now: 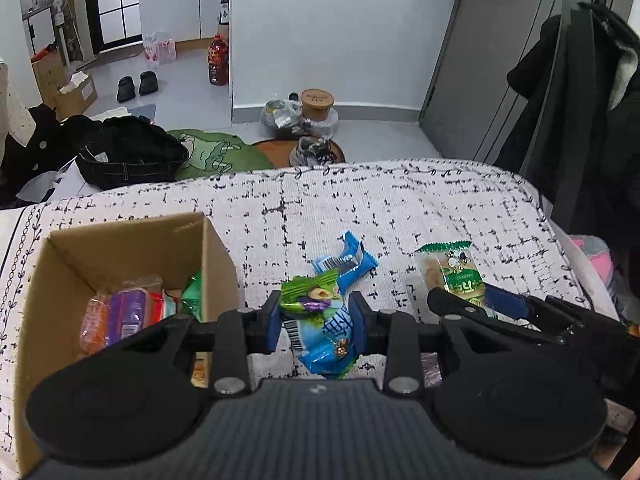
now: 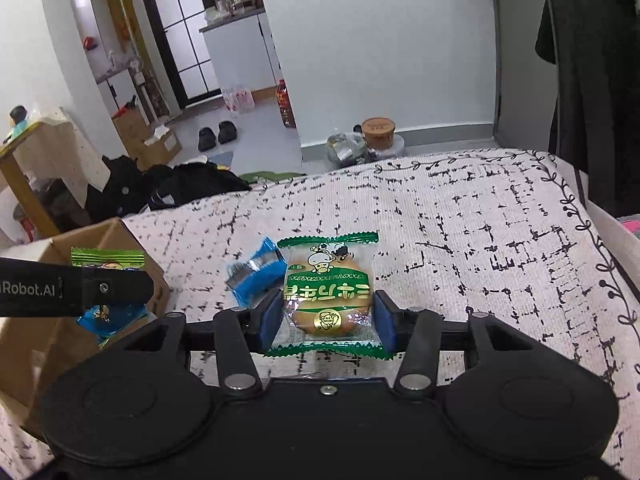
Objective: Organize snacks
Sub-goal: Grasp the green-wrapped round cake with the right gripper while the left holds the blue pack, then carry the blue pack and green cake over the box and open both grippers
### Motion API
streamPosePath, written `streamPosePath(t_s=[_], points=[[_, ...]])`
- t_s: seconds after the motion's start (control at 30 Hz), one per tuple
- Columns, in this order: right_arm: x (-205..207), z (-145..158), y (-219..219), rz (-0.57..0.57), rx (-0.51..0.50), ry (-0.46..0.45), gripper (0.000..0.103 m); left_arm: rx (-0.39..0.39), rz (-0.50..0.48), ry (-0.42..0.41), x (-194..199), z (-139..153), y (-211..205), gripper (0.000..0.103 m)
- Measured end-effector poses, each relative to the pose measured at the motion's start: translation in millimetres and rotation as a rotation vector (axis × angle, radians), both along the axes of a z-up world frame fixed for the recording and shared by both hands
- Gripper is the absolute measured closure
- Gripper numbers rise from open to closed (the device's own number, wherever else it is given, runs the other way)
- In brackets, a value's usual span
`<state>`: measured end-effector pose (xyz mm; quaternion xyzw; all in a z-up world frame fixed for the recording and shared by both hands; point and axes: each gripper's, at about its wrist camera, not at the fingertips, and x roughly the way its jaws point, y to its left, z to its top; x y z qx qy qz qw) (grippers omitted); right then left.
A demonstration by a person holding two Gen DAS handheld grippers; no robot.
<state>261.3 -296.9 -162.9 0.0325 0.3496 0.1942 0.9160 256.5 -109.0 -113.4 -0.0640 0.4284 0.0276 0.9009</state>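
Note:
My left gripper (image 1: 316,314) is shut on a green-and-blue snack packet (image 1: 320,320), held just right of the open cardboard box (image 1: 120,240), which holds several snacks (image 1: 124,316). My right gripper (image 2: 326,316) is shut on a green-edged clear packet with a round cake (image 2: 328,296); it also shows in the left wrist view (image 1: 452,276). A blue snack packet (image 1: 346,260) lies on the patterned cloth, just left of the cake packet in the right wrist view (image 2: 256,276). The left gripper with its packet (image 2: 108,264) shows there over the box (image 2: 40,332).
The white cloth with black marks (image 1: 400,208) covers the surface; its far edge drops to the floor. Beyond lie a black bag (image 1: 128,156), a green rug (image 1: 216,152), shoes and a jar (image 1: 318,102). A dark coat (image 1: 580,100) hangs at right.

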Motion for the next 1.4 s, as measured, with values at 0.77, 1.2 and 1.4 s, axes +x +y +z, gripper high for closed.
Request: streamPosePath(t_s=[0.77, 1.2, 1.4], points=[[-35.8, 29.3, 17.7, -0.083, 0.074, -0.026, 0.056, -0.051, 0.001, -0.077, -38.1, 28.9, 47.6, 0.069], [-54.5, 42.5, 37.7, -0.073, 0.098, -0.034, 0.056, -0.057, -0.004, -0.071, -55.1, 36.9, 86.5, 0.069], [-61.6, 45.3, 53.6, -0.059, 0.099, -0.028, 0.056, -0.071, -0.022, -0.053, -64.9, 35.2, 101.0, 0.069]])
